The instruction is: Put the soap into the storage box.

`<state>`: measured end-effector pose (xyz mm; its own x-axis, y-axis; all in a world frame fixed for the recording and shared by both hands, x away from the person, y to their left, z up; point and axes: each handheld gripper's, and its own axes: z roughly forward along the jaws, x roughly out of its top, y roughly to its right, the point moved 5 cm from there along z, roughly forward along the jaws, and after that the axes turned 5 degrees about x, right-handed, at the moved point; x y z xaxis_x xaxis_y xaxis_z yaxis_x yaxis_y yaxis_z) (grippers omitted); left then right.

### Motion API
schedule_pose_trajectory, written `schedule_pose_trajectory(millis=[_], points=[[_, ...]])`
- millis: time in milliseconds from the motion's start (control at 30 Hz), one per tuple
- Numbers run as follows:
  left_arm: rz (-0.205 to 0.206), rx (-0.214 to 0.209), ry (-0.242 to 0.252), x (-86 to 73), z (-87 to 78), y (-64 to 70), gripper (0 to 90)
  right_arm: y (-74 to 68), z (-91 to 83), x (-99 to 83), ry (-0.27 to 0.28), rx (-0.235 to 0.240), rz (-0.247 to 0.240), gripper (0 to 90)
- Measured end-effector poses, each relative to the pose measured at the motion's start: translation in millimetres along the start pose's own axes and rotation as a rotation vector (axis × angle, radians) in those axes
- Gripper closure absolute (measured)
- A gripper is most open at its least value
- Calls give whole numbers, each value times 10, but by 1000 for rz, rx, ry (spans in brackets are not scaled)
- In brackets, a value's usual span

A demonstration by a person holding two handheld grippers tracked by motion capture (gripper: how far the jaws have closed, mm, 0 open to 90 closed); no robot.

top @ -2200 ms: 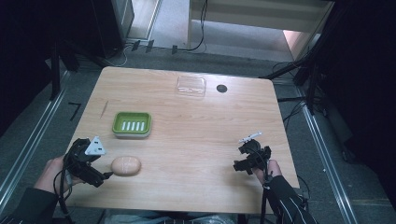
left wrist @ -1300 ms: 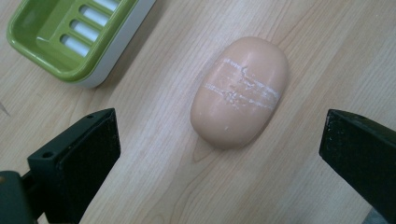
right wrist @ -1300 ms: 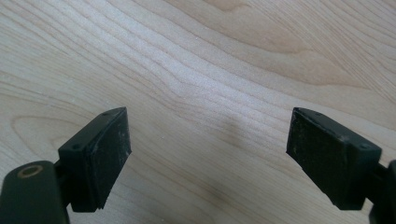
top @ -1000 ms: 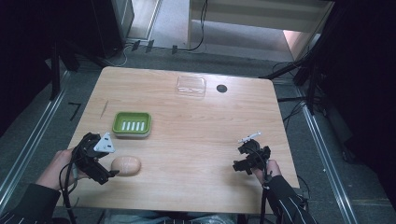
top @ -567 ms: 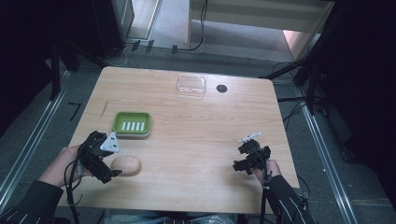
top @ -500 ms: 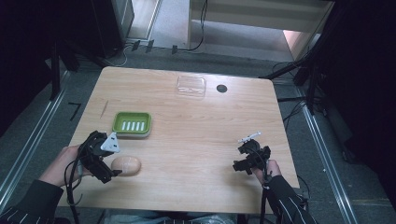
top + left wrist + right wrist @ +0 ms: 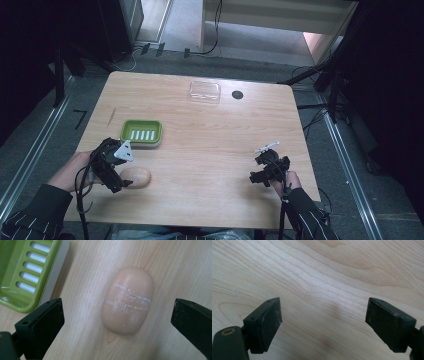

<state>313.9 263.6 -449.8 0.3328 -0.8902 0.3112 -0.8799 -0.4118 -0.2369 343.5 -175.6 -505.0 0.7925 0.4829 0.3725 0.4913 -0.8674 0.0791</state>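
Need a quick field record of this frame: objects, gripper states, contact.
work in hand: left gripper poised over soap bar, jaws wide on either side, not touching
soap bar: peach, oval, lying flat on table, white scuff lines across its top
soap dish: green, slotted, empty, just beyond the soap, apart from it
right gripper: open over bare wood, holds nothing
clear container: far edge of table
dark round spot: beside the clear container
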Motion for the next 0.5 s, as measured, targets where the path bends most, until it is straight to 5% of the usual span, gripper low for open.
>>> schedule_pose_trajectory(millis=[500], points=[[80,-18,-25,31,162,42,0,-7,-1,3,-2,-1,5,143]])
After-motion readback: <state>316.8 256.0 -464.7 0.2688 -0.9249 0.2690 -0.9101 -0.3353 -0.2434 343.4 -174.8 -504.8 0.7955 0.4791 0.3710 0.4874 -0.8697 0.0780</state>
